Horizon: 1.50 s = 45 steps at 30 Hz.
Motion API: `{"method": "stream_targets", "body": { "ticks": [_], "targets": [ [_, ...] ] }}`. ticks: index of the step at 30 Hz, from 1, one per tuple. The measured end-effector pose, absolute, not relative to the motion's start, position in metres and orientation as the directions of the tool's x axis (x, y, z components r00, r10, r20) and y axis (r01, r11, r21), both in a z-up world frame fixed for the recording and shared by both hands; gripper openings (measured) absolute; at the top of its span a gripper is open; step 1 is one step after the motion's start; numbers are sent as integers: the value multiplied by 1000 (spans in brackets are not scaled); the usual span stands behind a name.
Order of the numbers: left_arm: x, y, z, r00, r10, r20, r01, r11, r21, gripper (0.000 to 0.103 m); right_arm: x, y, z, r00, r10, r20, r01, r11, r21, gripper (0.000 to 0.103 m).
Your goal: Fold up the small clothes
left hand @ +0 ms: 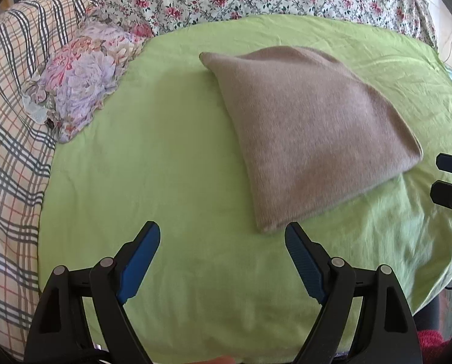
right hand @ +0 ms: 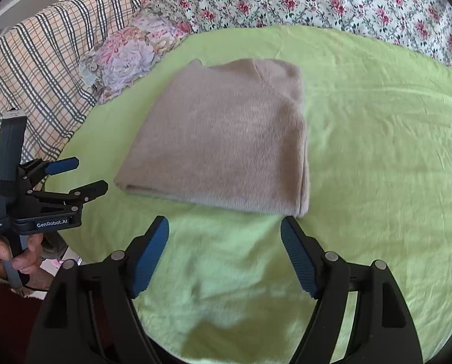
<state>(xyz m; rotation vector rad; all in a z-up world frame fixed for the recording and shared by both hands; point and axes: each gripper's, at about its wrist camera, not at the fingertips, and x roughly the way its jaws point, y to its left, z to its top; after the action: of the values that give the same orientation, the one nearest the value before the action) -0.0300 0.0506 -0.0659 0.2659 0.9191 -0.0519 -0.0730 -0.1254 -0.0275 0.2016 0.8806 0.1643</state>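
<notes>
Beige garment [right hand: 226, 136] lies folded on green sheet [right hand: 377, 151]; both grippers' fingers [left hand: 141, 254] spread, empty.

I see one beige knit sweater [left hand: 311, 139] [right hand: 226, 139], already folded into a flat, roughly square bundle. It lies on the green sheet [left hand: 165, 166] [right hand: 377, 151], near the sheet's middle, its layered edges showing along the near side and right corner.

Left gripper [left hand: 223, 236] and right gripper [right hand: 224, 230] both hold their jaws spread wide, gripping nothing, 2 fingers each pointing forward.
</notes>
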Motion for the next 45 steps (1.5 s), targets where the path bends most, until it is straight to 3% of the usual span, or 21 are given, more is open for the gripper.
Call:
{"method": "stream_targets", "body": {
  "ticks": [17, 31, 45],
  "targets": [
    [13, 48, -48, 630, 19, -776, 128, 983, 128, 85, -24, -129, -15, 631, 238, -738, -91, 968, 234, 78],
    [42, 59, -50, 616, -24, -787, 117, 991, 61, 85, 18, -161, -19, 629, 247, -737, -7, 950, 313, 78],
    [73, 48, -45, 632, -67, -772, 134, 991, 23, 85, 53, -170, -22, 630, 234, -741, -3, 954, 299, 78]
  ]
}}
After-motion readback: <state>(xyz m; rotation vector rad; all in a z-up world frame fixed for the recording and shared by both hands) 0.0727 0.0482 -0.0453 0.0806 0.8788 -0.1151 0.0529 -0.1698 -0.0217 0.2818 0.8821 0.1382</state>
